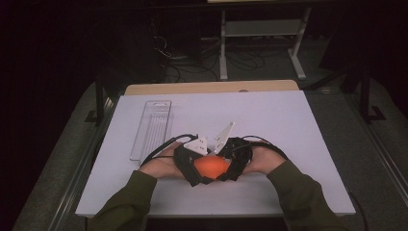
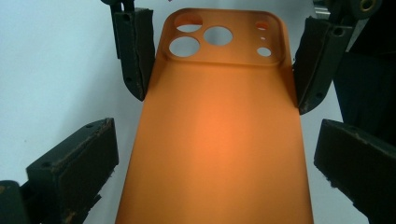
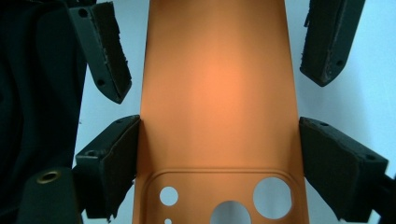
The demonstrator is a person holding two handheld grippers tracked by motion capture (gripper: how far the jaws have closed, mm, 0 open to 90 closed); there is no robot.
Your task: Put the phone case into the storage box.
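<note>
The white table (image 1: 288, 144) is leaned over by two green-sleeved forearms that meet near its front edge. The orange plastic phone case (image 1: 211, 166) is held between both grippers there. Its camera end is pinched by the right gripper (image 3: 219, 154); the left gripper (image 2: 217, 154) seems spread, apart from the case's sides. Its lower end is cut off.

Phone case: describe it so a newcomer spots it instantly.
On the white table, look at the near edge where the two hands meet. Between their black grippers sits the phone case, the lone orange thing, with round camera holes at one end; the clear tray lies apart.
</note>
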